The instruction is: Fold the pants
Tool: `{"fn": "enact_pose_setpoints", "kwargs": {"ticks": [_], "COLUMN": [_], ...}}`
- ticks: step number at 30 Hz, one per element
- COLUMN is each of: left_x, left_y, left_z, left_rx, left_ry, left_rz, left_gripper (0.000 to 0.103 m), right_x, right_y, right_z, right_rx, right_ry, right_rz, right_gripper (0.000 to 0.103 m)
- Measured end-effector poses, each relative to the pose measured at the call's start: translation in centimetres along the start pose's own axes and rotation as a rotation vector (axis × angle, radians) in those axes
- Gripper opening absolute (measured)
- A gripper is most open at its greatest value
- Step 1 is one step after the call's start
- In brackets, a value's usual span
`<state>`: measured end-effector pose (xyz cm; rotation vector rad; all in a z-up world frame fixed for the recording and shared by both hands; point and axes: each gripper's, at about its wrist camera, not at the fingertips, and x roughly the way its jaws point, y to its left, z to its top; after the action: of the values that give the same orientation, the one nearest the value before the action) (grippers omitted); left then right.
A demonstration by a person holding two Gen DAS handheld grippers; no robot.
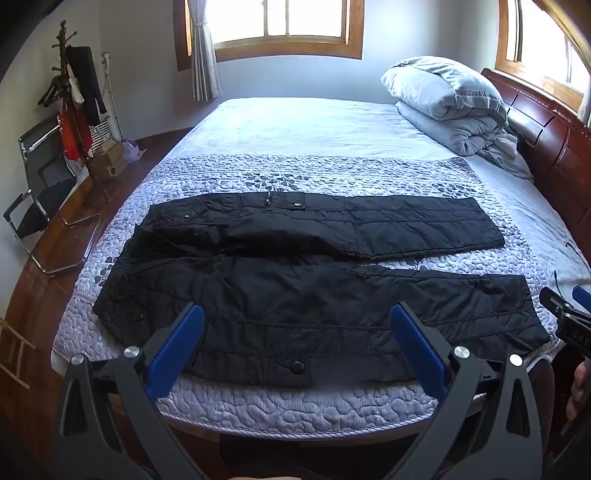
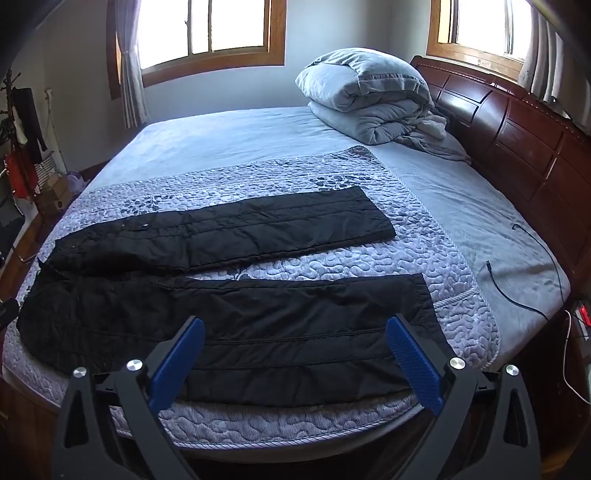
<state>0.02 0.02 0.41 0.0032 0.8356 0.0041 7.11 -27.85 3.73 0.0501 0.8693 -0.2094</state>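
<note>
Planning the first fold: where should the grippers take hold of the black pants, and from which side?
Probably the near leg's front edge, approached from the foot of the bed. The pants lie flat, legs spread, waist to the left and cuffs to the right. The left gripper hovers open nearer the waist, the right gripper open nearer the cuff. Pinch the edge and lift it over onto the far leg.

- A home bedroom: a wide bed point(image 1: 314, 125) with a dark wooden headboard point(image 2: 517, 136).
- A folded grey duvet point(image 2: 369, 96) lies near the headboard.
- Curtained wood-framed windows point(image 1: 288, 26).
- A coat rack point(image 1: 74, 96) stands by the wall.
</note>
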Motion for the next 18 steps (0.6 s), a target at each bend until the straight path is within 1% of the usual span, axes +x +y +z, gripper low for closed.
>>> {"fn": "enact_pose_setpoints", "kwargs": {"ticks": [18], "left_x": [-0.01], "left_y": [-0.07], "left_z": [0.23], "left_rx": [0.005], "left_ry": [-0.001], "left_rz": [0.002], "left_gripper": [0.101], "right_x": [0.08], "right_y": [-0.1], "right_z": [0.02], "right_rx": [-0.002], "right_ry": [0.007], "right_rz": [0.013], "right_gripper": [0.1]}}
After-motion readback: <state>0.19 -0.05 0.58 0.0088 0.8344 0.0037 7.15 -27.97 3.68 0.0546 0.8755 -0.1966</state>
